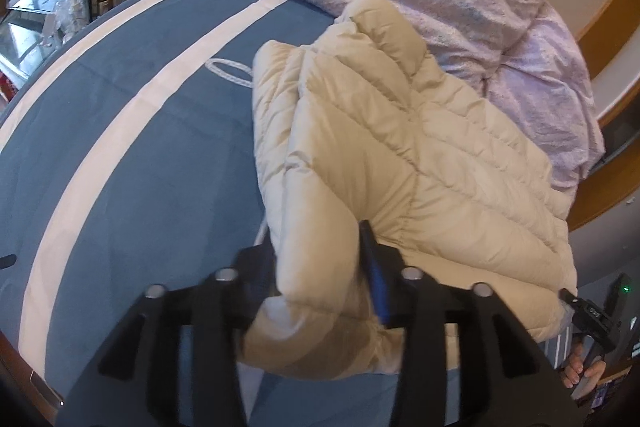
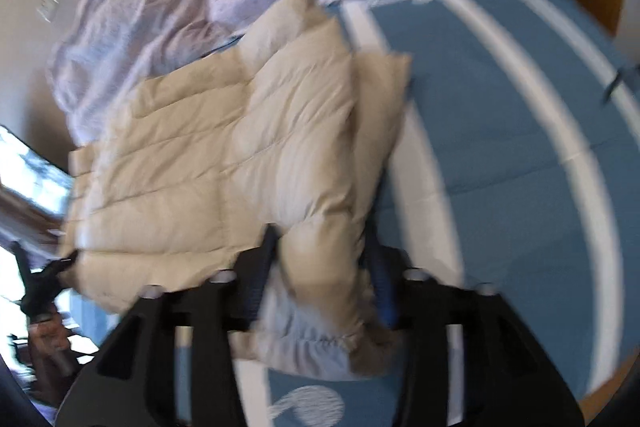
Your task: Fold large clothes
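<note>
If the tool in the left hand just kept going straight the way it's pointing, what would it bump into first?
Most likely the cream puffer jacket: a padded fold already sits between the left tool's fingers, so it would push deeper into that, with the striped blue bedsheet underneath.

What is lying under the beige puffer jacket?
The beige puffer jacket lies on a blue bed cover with white stripes. Anything else beneath it is covered and cannot be seen.

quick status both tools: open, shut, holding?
Left tool: open, a fold of the beige puffer jacket between its jaws.
Right tool: open, a jacket sleeve between its jaws.
</note>
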The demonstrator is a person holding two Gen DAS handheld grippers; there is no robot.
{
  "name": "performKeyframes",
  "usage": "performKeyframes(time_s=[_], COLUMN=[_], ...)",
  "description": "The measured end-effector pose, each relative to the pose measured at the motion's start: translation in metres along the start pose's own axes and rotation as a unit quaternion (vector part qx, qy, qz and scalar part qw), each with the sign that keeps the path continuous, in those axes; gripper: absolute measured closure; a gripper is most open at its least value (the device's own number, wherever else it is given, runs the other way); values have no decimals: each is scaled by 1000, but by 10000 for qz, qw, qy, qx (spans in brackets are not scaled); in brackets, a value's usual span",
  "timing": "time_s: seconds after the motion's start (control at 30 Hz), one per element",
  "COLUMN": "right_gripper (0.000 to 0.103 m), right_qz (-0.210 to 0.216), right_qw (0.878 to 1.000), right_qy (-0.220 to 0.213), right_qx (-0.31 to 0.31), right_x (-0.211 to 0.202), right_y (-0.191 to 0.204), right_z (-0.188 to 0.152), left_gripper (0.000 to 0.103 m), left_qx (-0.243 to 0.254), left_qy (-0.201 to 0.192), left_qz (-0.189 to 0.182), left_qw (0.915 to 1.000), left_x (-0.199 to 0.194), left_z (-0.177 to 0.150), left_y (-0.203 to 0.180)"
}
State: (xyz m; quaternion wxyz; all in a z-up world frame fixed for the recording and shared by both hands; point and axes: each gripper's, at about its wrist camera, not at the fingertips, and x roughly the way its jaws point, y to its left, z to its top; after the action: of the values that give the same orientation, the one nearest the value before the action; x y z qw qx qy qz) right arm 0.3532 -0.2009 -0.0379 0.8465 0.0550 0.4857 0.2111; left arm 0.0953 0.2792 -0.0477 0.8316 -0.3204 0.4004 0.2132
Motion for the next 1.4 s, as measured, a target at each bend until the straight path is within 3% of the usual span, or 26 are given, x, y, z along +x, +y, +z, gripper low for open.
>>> performKeyframes(time_s=[0.1, 0.17, 0.3, 0.47, 0.63, 0.87, 1.23, 1.33, 1.4], right_gripper=[37, 37, 37, 37, 40, 48, 48, 48, 48], right_qz=[-399, -401, -110, 301, 346, 37, -149, -186, -178], right_qw=[9986, 9978, 9957, 9894, 9836, 9813, 9800, 9794, 9796], right_qy=[-302, -445, -609, -573, -514, -494, -225, -254, -272], right_qx=[-176, -276, -688, -1301, -1695, -1862, -1970, -1994, -1986], right_x=[-11, -17, -20, -6, 14, 33, 73, 78, 78], right_y=[3, 10, 47, 106, 148, 161, 165, 167, 167], right_z=[3, 6, 8, 1, -7, -26, -39, -42, -43], left_gripper=[28, 20, 15, 15, 15, 15, 16, 24, 38], left_qx=[-14, -59, -256, -363, -394, -492, -666, -699, -734], left_qy=[20, 52, 177, 289, 309, 343, 411, 424, 460], left_qz=[145, 117, -115, -197, -160, -175, -370, -467, -579], left_qw=[9999, 9999, 9994, 9987, 9986, 9980, 9962, 9956, 9946], left_x=[1, 3, 7, 15, 18, 22, 32, 35, 36], left_z=[2, 7, 15, 24, 32, 38, 42, 42, 41], left_y=[2, 3, 8, 10, 9, 13, 15, 13, 12])
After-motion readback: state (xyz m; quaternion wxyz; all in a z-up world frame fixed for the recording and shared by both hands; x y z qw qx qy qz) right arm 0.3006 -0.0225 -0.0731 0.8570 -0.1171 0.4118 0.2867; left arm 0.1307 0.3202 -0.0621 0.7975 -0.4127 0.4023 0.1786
